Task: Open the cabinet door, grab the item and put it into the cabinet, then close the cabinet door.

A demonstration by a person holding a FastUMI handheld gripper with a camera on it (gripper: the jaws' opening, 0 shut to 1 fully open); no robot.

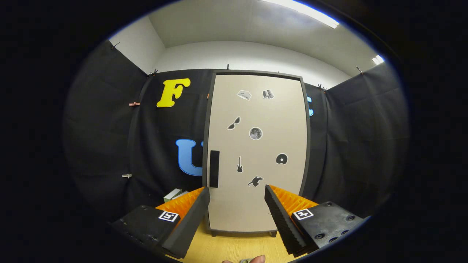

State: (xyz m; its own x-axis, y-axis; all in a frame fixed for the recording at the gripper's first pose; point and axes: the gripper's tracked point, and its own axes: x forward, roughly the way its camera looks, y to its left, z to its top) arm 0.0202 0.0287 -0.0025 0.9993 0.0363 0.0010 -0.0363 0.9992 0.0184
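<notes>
A tall cabinet [256, 153] with a beige door in a dark frame stands upright on the wooden table, straight ahead of my fingers. The door is closed. It carries several small stickers and a dark vertical handle [214, 168] near its left edge. My gripper [237, 195] is open, with nothing between its fingers, which frame the lower part of the door. The handle sits just above the left fingertip [203, 193]. A small box-like item [174, 194] with a white and green top lies left of the cabinet, partly hidden behind the left finger.
The wooden table [234, 248] shows between the fingers in front of the cabinet's base. Black cloth walls close in on the left, back and right. A fingertip of a person's hand [252, 260] shows below, between the fingers.
</notes>
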